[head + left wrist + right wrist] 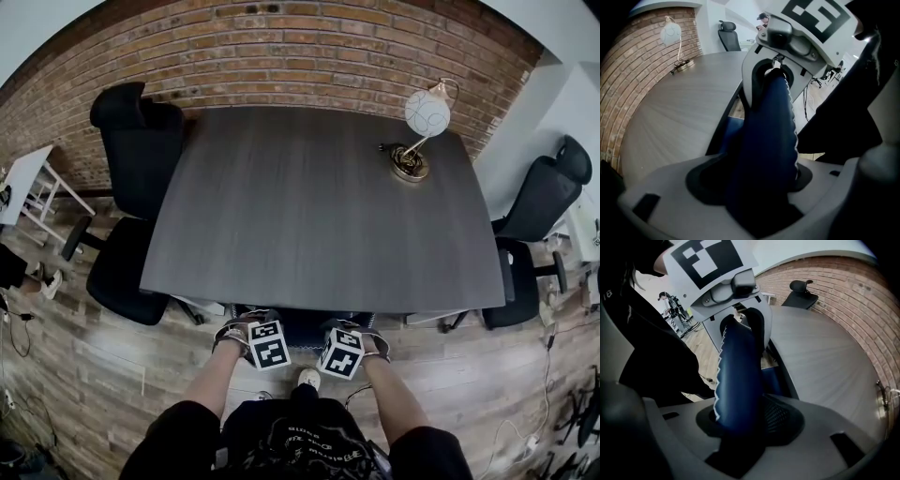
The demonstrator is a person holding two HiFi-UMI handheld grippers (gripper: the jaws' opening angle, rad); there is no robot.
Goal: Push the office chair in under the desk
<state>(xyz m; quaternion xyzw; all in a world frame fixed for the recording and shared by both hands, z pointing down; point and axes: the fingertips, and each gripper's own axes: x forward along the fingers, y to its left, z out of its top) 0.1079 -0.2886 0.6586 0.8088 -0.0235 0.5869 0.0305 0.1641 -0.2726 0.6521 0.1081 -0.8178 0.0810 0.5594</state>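
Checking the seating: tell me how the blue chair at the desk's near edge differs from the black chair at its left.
Pose: the blue chair sits under the desk, barely showing; the black chair stands beside it, in full view. Colour: blue chair against black chair. Both are at one desk.

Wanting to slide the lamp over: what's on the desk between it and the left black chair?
Nothing: the head view shows bare desk from the lamp to that black chair.
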